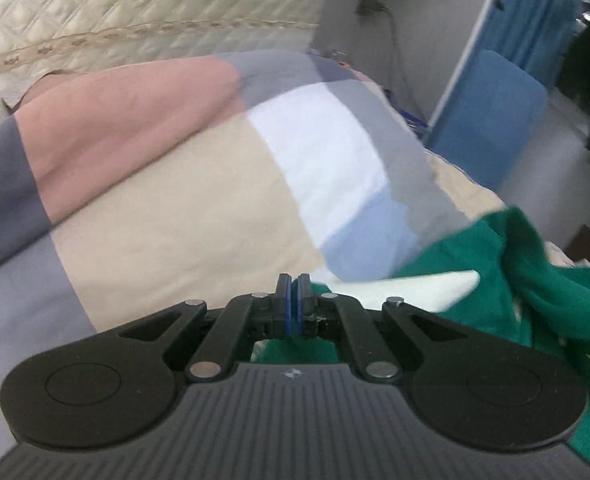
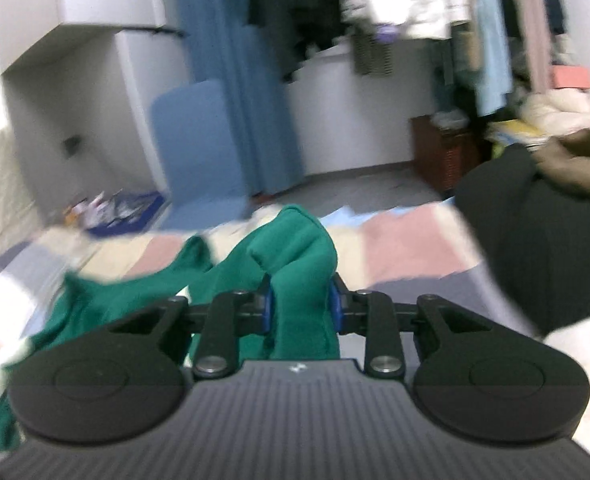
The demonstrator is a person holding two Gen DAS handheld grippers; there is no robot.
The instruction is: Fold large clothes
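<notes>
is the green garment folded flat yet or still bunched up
Bunched up: the green fabric garment rises in rumpled folds, a thick wad pinched in the right gripper.

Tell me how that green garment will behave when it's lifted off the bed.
Probably floppy: the green garment bunches into a thick fold between the right gripper pads and droops in loose folds. It likely bulks up rather than slipping. Its free part lies crumpled on the patchwork quilt, so it should trail.
</notes>
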